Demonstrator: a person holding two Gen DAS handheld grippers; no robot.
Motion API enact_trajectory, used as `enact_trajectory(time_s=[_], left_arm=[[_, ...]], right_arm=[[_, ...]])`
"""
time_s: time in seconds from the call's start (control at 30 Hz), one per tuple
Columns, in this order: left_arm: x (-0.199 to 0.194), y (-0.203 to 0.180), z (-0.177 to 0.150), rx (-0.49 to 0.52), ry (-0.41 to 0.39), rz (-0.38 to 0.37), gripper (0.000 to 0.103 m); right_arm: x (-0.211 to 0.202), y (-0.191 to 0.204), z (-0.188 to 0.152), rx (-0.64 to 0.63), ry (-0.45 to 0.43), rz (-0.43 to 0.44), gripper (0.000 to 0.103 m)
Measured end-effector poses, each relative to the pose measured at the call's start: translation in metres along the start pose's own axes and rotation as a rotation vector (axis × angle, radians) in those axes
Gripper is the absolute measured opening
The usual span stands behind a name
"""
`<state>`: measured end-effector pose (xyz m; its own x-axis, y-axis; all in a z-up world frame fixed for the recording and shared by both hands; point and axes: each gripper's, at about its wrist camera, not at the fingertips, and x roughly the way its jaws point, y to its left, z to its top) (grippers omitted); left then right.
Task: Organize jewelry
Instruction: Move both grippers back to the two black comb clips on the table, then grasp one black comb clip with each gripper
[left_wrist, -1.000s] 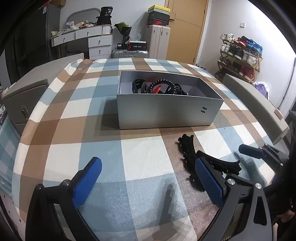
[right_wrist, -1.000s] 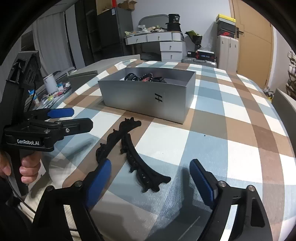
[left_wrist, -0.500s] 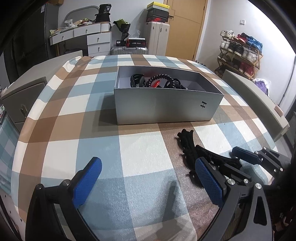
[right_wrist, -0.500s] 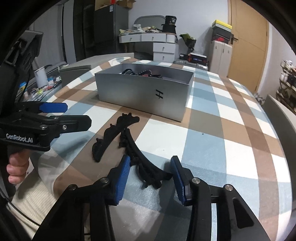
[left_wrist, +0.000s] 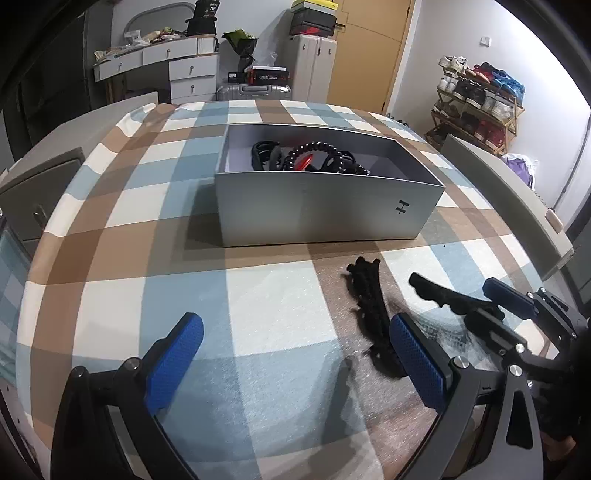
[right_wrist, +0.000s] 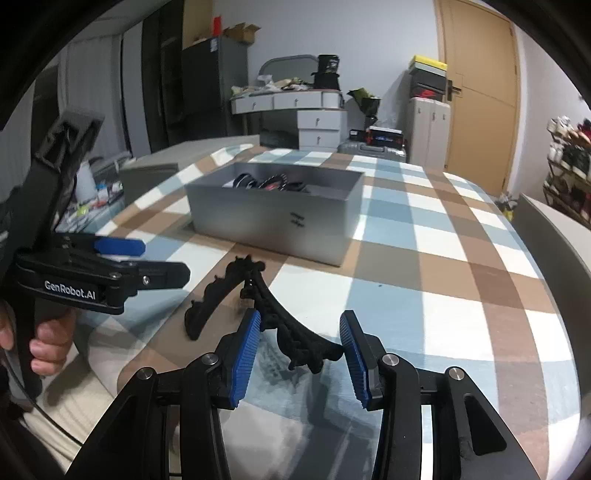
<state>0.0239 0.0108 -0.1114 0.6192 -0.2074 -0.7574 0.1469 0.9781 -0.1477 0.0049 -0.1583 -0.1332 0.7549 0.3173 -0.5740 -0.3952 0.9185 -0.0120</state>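
surroundings: plaid tablecloth (left_wrist: 110, 240), nothing between headbands and grey box (left_wrist: 325, 210) | change: right gripper (right_wrist: 301, 341) narrowed from wide, now clamps one black headband (right_wrist: 295, 338), raised off the cloth; second headband (left_wrist: 369, 306) lies beside | left gripper (left_wrist: 295, 354) wide apart, empty | box: black and red accessories

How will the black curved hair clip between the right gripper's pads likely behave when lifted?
The hair clip probably stays rigid: its arc holds shape. It looks thin, so likely light. Its toothed edge may snag the second clip it touches as the right gripper lifts.
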Motion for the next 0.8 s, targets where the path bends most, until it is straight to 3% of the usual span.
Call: enact_trajectory(time_s=[0.27, 0.37, 0.5, 0.57, 0.63, 0.77, 0.8], left_arm=[[0.016, -0.022, 0.011, 0.084, 0.062, -0.005, 0.099], [0.018, -0.030, 0.015, 0.117, 0.066, -0.038, 0.099], [0.021, -0.043, 0.015, 0.180, 0.062, -0.002, 0.098], [0.024, -0.047, 0.015, 0.204, 0.076, 0.026, 0.093], [0.027, -0.049, 0.014, 0.212, 0.097, 0.010, 0.076], [0.029, -0.051, 0.013, 0.223, 0.120, -0.003, 0.057], [0.029, -0.052, 0.012, 0.224, 0.125, -0.013, 0.046]], right_arm=[[-0.017, -0.033, 0.003, 0.109, -0.047, 0.003, 0.043], [-0.021, -0.042, 0.002, 0.141, -0.051, -0.006, 0.043], [-0.019, -0.042, -0.003, 0.148, -0.038, 0.006, 0.043], [-0.019, -0.043, -0.005, 0.153, -0.035, 0.018, 0.043], [-0.019, -0.044, -0.006, 0.159, -0.037, 0.023, 0.043], [-0.019, -0.045, -0.006, 0.160, -0.044, 0.019, 0.043], [-0.019, -0.045, -0.006, 0.164, -0.044, 0.021, 0.043]])
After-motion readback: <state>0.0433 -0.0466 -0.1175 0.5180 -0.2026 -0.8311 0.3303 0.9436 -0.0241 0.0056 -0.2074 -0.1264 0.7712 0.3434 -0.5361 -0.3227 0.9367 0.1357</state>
